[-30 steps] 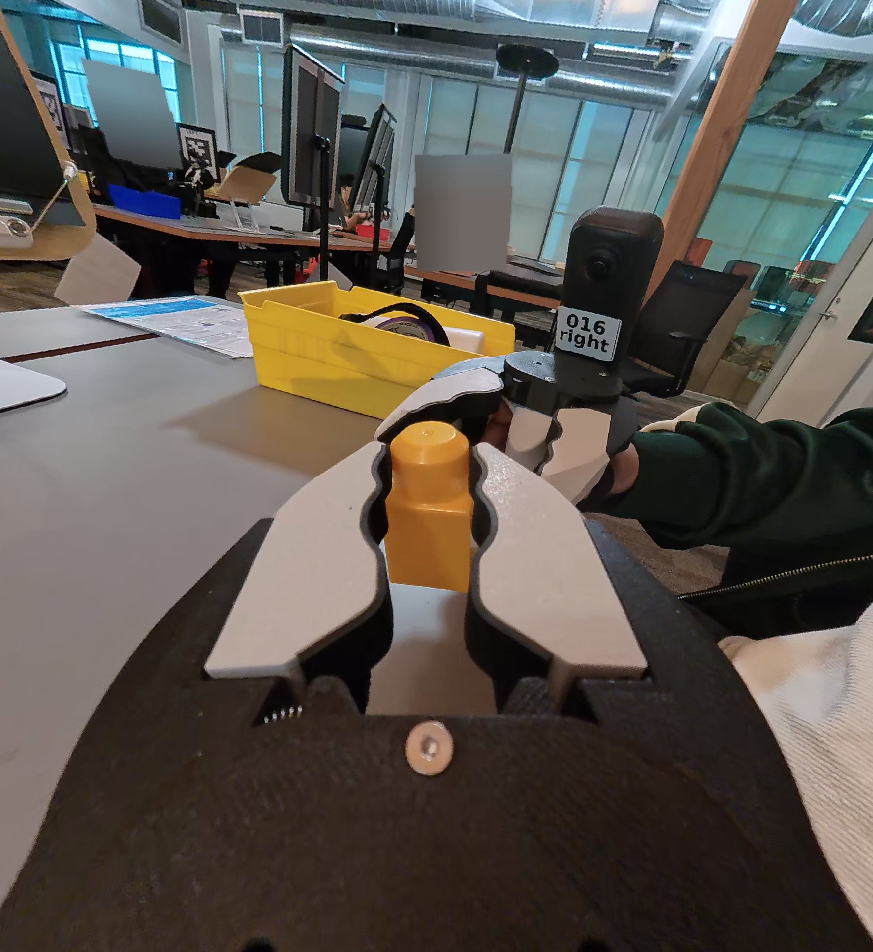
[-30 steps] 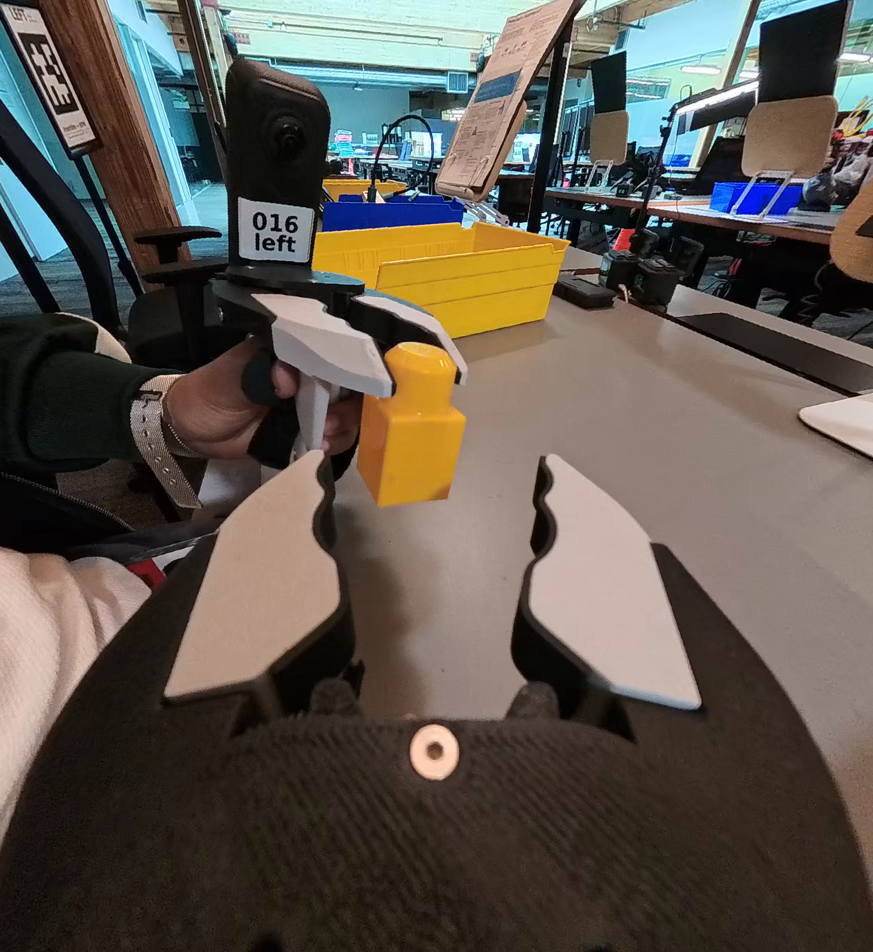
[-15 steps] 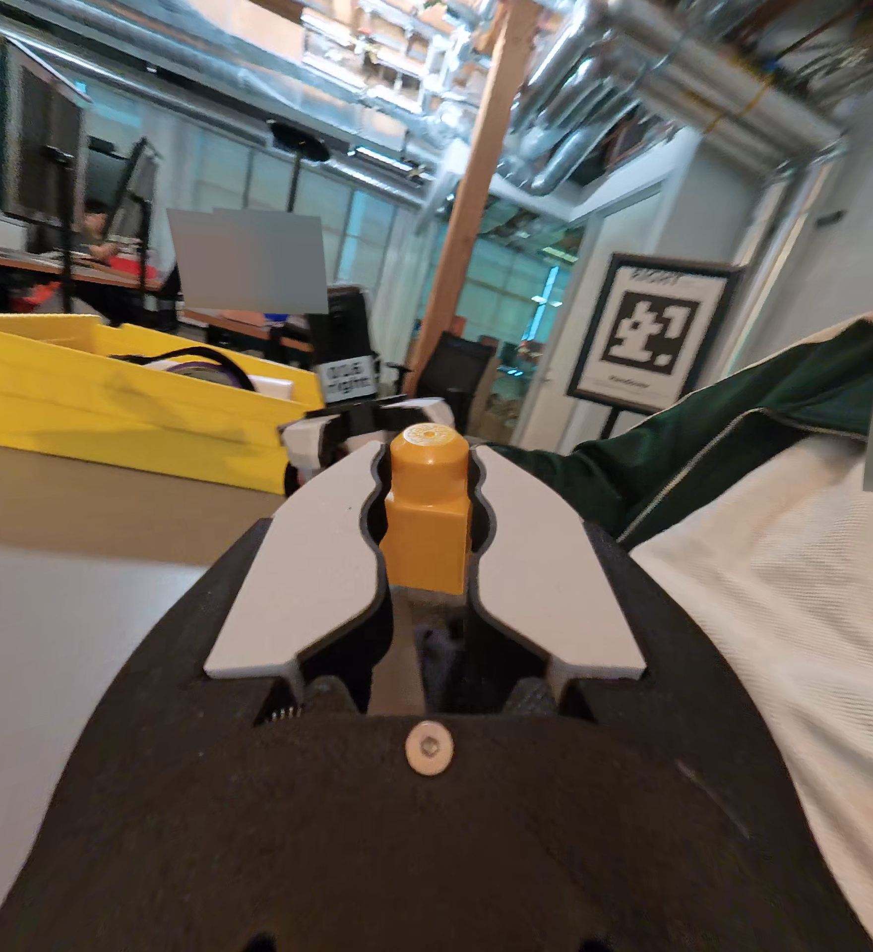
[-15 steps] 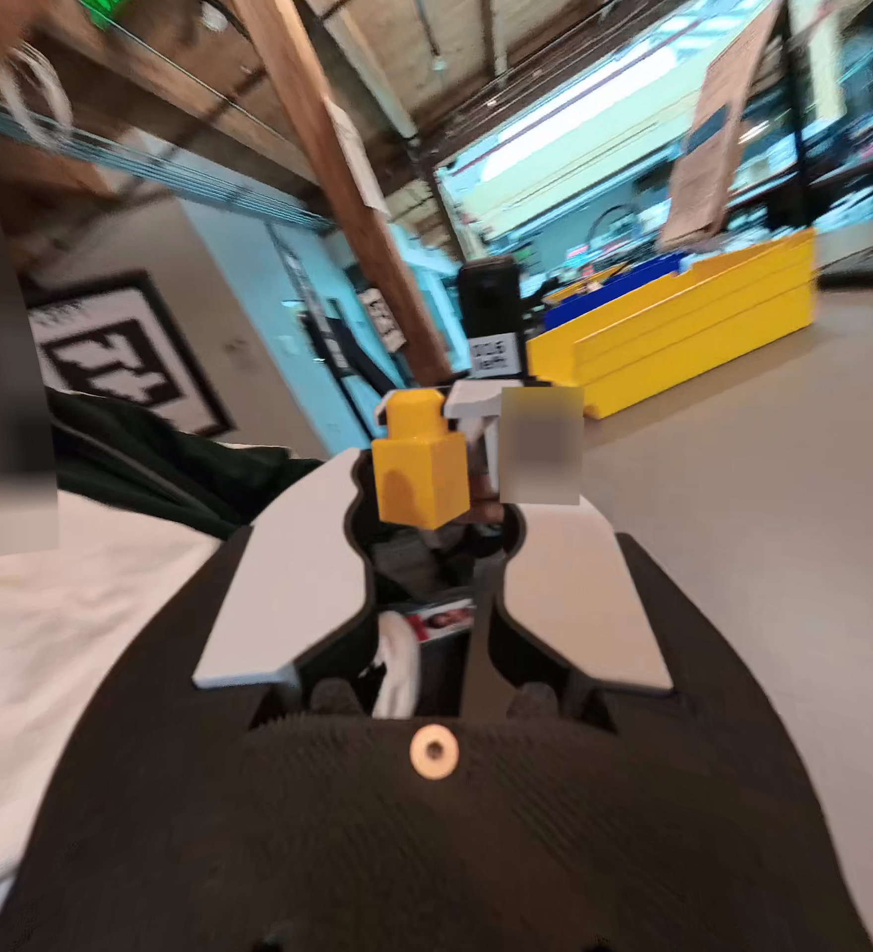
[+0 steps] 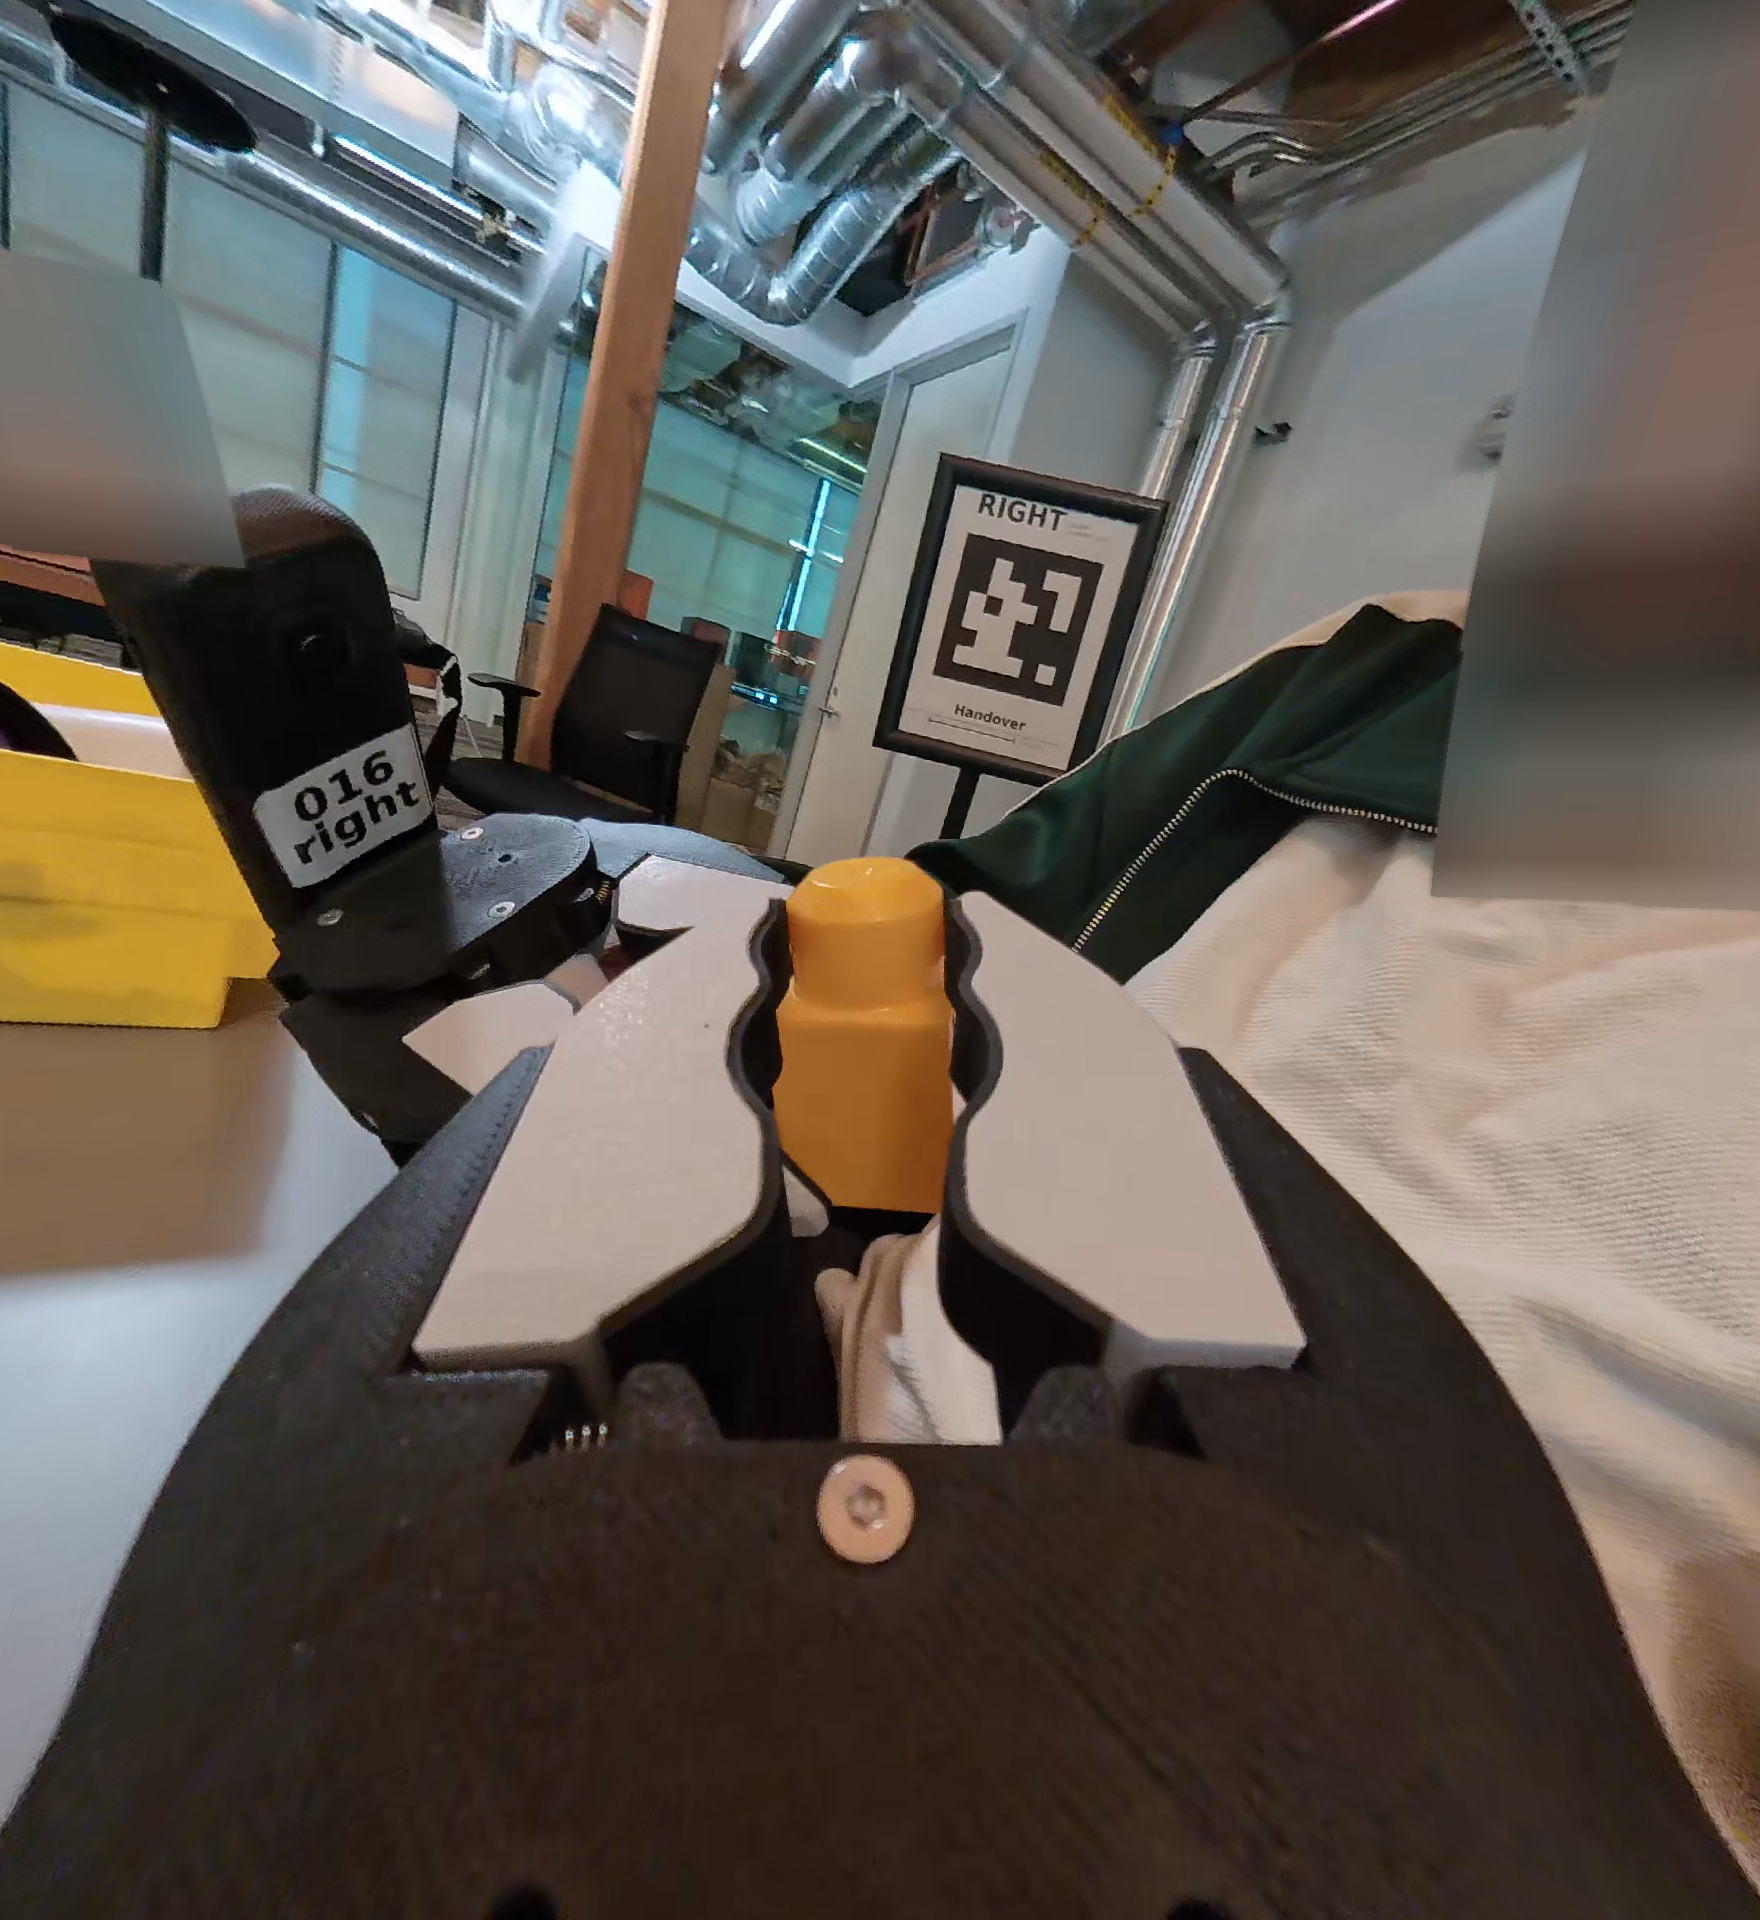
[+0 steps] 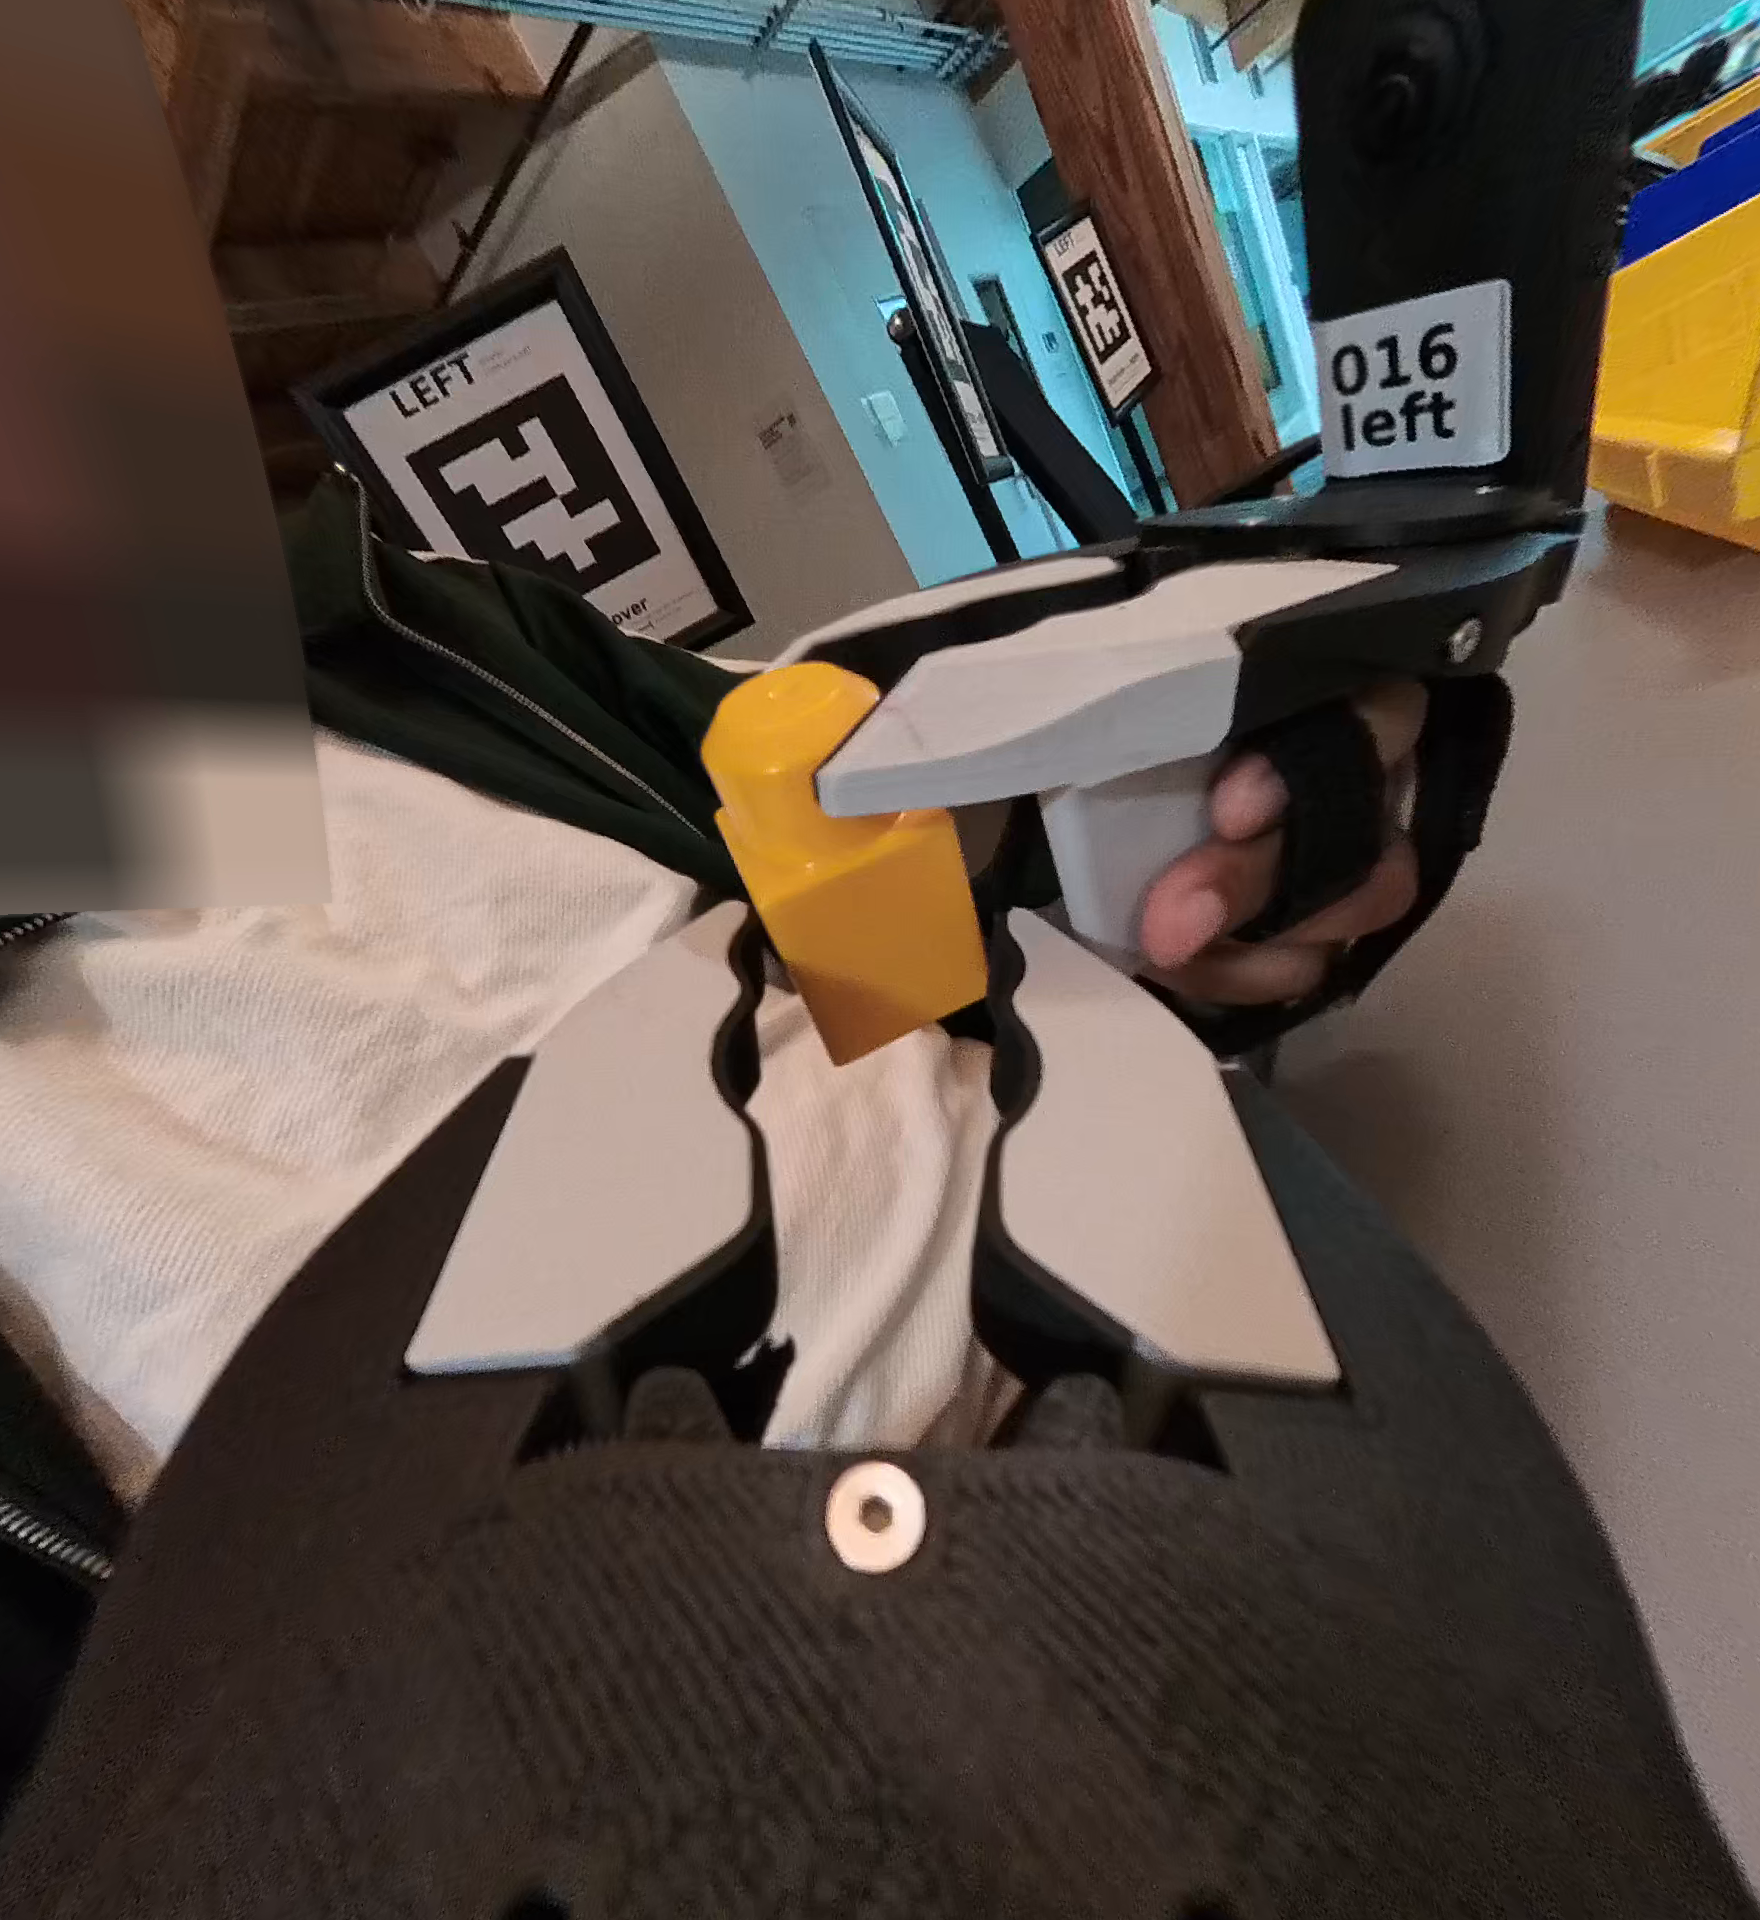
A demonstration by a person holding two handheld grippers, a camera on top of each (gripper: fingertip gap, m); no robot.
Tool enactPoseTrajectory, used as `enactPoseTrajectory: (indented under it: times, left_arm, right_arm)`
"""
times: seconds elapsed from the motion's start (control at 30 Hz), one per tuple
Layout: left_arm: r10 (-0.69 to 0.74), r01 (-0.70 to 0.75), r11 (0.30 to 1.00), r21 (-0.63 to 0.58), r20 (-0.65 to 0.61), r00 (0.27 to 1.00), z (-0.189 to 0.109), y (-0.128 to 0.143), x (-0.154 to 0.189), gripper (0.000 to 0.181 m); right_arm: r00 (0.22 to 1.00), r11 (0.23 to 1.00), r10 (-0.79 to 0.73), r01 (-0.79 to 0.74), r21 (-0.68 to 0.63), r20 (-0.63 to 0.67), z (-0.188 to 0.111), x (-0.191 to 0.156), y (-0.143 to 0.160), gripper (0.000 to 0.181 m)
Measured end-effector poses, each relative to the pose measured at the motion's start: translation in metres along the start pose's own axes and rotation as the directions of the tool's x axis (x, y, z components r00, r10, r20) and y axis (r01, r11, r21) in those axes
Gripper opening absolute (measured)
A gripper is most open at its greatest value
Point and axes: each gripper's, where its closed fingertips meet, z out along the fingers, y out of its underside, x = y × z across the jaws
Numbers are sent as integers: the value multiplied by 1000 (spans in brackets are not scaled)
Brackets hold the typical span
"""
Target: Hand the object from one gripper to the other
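Observation:
A yellow toy block [image 5: 860,1049] with a round stud on top is clamped upright between the grey fingers of my left gripper [image 5: 860,935]. In the right wrist view the left gripper [image 6: 803,727] comes in from the right and pinches the block [image 6: 855,914] at its stud. My right gripper [image 6: 871,935] is open, with a fingertip on each side of the block's lower end. A thin gap shows on the left side. The right gripper's black body [image 5: 336,810] shows close by in the left wrist view. A hand [image 6: 1229,883] holds the left gripper's handle.
The person's white shirt [image 6: 284,1091] and green jacket [image 5: 1219,810] lie right behind both grippers. A yellow bin [image 5: 55,914] stands on the grey table [image 5: 76,1195], and it also shows in the right wrist view [image 6: 1738,395]. A framed marker sign [image 5: 1021,623] and a wooden post [image 5: 627,364] stand behind. My two grippers' fingertips are within a few centimetres of each other.
Both grippers have swung from over the table toward the person's body and come together. The right gripper's wide-open fingers have narrowed around the block's lower end. The left gripper still holds the block.

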Motion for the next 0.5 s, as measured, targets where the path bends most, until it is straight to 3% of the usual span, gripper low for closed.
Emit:
enactPoseTrajectory:
  times: [0.1, 0.2, 0.27, 0.43, 0.5]
  left_arm:
    - [14, -15, 999, 29, 41, 999, -1, -4, -5, 30]
    - [0, -9, 998, 58, 150, 989, -10, -8, -22, 56]
    - [-5, -8, 998, 63, 211, 977, -17, -8, -32, 63]
    - [59, -55, 998, -20, 392, 918, -32, 0, -57, 69]
    - [96, -65, 994, -84, 455, 885, -38, 7, -67, 67]
  right_arm:
    - [998, 998, -55, 55, 11, -43, -3, 3, -5, 38]
    - [984, 992, -107, 115, 48, -139, -11, 13, -16, 38]
    - [962, 986, -142, 159, 54, -233, -20, 23, -22, 38]
    - [804, 959, -244, 284, -10, -543, -54, 57, -34, 38]
    - [742, 949, -287, 308, -73, -606, -64, 64, -32, 38]
